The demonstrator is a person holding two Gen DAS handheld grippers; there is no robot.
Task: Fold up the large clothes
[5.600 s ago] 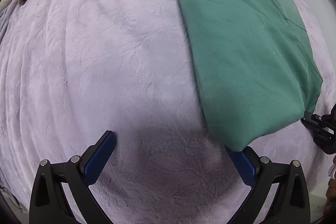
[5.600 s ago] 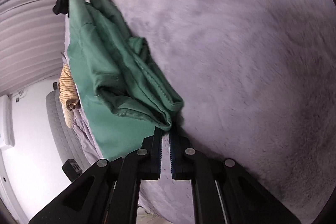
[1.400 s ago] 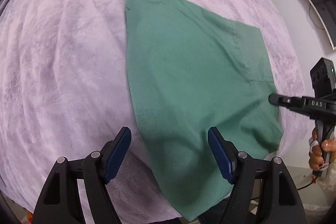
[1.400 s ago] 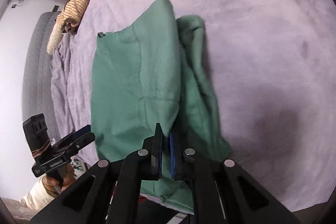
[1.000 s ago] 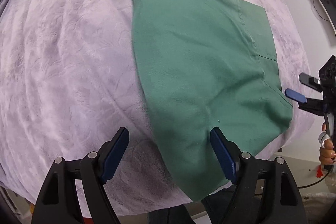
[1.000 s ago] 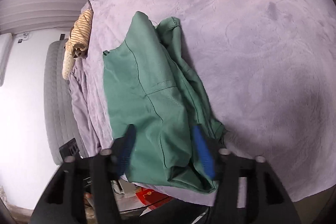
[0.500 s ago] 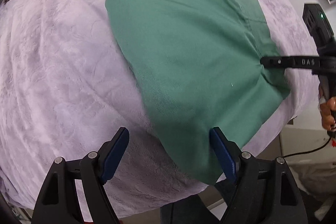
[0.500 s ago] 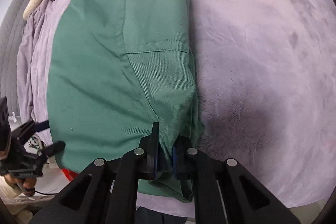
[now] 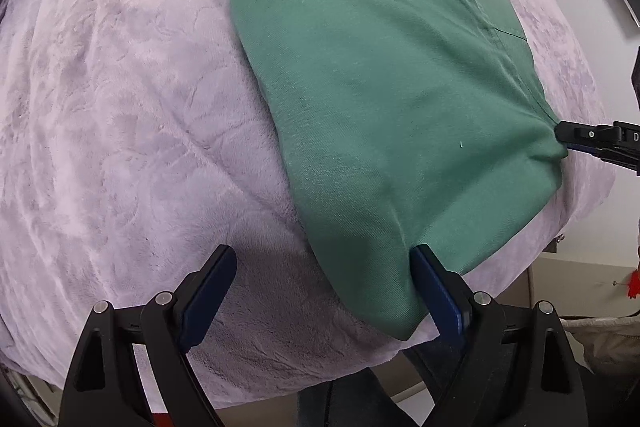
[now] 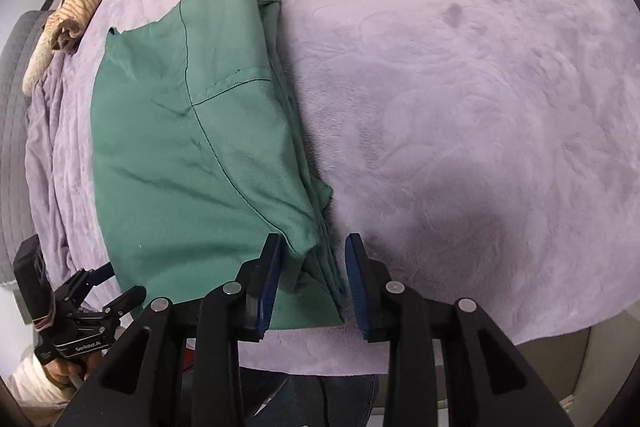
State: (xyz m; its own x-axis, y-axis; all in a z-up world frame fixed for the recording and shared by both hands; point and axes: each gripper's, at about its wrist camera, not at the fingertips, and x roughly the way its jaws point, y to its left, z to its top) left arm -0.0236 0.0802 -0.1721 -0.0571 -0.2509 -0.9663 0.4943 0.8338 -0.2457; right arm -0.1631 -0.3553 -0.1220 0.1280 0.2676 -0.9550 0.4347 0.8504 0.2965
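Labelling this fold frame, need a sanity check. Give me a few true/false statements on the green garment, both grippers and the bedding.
1. The green garment lies on a lilac plush blanket. True.
2. The left gripper is clamped shut on the garment. False: its jaws are wide and opening; a garment corner lies between them, unpressed.
3. The right gripper has garment edge between its jaws. True; they are opening, pads off the cloth.
4. A striped cloth lies on top of the garment. False: it sits apart, at the blanket's far edge.
5. The garment is red. False: green.
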